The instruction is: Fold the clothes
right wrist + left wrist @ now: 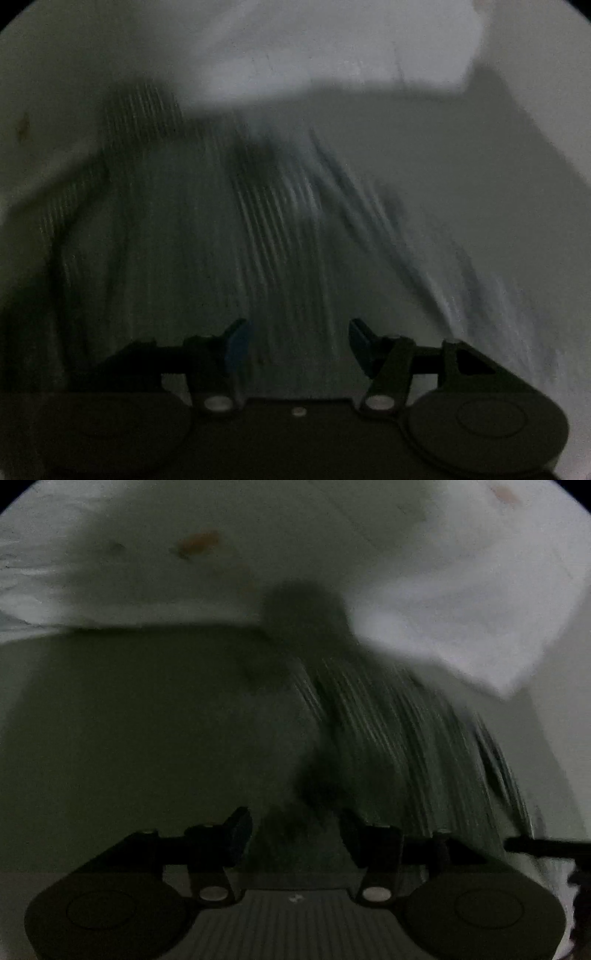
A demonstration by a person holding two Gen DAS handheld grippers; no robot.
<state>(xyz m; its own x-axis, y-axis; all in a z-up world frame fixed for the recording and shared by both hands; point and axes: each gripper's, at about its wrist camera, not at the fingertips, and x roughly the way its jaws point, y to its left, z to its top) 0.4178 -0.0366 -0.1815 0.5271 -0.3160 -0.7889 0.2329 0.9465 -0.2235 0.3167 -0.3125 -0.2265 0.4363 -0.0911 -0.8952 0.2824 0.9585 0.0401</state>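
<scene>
Striped garment (280,229) beyond open right tool (301,341), blurred

One striped garment (280,229), two hand-held grippers (295,834) (301,343)

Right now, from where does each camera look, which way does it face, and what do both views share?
Left wrist: sits on the left gripper, faces steeply down at a blurred striped garment and white cloth; its open fingers show.
Right wrist: sits on the right gripper, faces down at the striped garment; its open fingers show.
Shared: the striped garment and motion blur; nothing is between the jaws.
</scene>
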